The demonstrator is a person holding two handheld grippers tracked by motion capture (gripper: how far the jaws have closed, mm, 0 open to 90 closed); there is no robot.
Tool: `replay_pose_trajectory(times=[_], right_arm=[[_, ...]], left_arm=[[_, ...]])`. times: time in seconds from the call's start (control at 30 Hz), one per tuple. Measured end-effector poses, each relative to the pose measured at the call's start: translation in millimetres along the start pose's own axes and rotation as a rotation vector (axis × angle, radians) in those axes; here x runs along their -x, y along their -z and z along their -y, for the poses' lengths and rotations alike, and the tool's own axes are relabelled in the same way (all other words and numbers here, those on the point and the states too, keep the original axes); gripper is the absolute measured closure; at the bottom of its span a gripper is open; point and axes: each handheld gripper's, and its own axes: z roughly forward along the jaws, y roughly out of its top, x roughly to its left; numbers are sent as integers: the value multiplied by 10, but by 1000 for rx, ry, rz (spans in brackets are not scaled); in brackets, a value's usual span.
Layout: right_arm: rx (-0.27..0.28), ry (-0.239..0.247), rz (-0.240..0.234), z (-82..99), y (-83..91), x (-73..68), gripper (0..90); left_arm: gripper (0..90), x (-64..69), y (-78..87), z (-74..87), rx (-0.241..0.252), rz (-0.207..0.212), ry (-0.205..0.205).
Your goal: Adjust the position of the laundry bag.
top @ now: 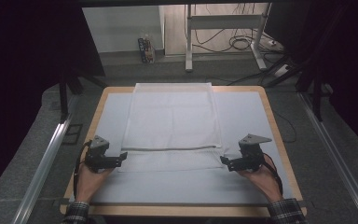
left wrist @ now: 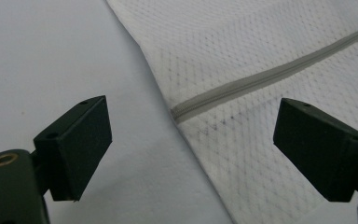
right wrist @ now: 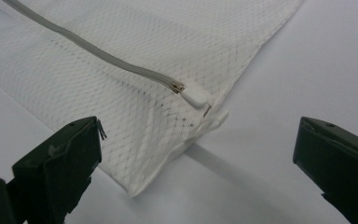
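Observation:
A white mesh laundry bag (top: 172, 121) lies flat on the table, its grey zipper (top: 172, 149) running across near the front end. My left gripper (top: 122, 157) is at the bag's near left corner, jaws open. In the left gripper view the bag's edge (left wrist: 261, 42) and the closed end of the zipper (left wrist: 270, 74) lie between the wide-apart jaws of that gripper (left wrist: 193, 140), untouched. My right gripper (top: 223, 161) stands open at the near right corner. The right gripper view shows the bag's corner (right wrist: 144, 37) and the white zipper pull (right wrist: 196, 98) ahead of its jaws (right wrist: 200, 154).
A pale grey mat (top: 247, 116) covers the wooden table (top: 279, 140). Metal rails (top: 46, 158) run along the floor on both sides. Beyond the table stand desk legs (top: 189, 42), loose cables and a small carton (top: 146, 49).

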Motion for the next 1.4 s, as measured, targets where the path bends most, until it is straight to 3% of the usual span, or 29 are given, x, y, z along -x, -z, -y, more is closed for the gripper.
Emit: replay_pose_trajectory(times=[0.3,0.83,1.03,1.1,1.13,1.23,1.4], right_arm=[[-36,-16,0,-165,-124,55,121],[-82,-2,30,-361,-367,159,476],[-85,-4,48,-440,-469,176,511],[-98,0,73,-461,-542,181,587],[-100,4,94,-467,-586,185,664],[-107,8,122,-479,-633,200,698],[-110,-9,124,-483,-697,228,597]], left_arm=[[193,-92,-84,-95,-4,-30,-7],[402,-193,-241,-217,-3,-5,22],[439,-195,-303,-246,-7,-5,24],[465,-185,-335,-261,-10,-15,21],[520,-172,-366,-275,-21,-41,18],[562,-170,-400,-285,-27,-52,15],[566,-200,-461,-282,-43,-58,34]])
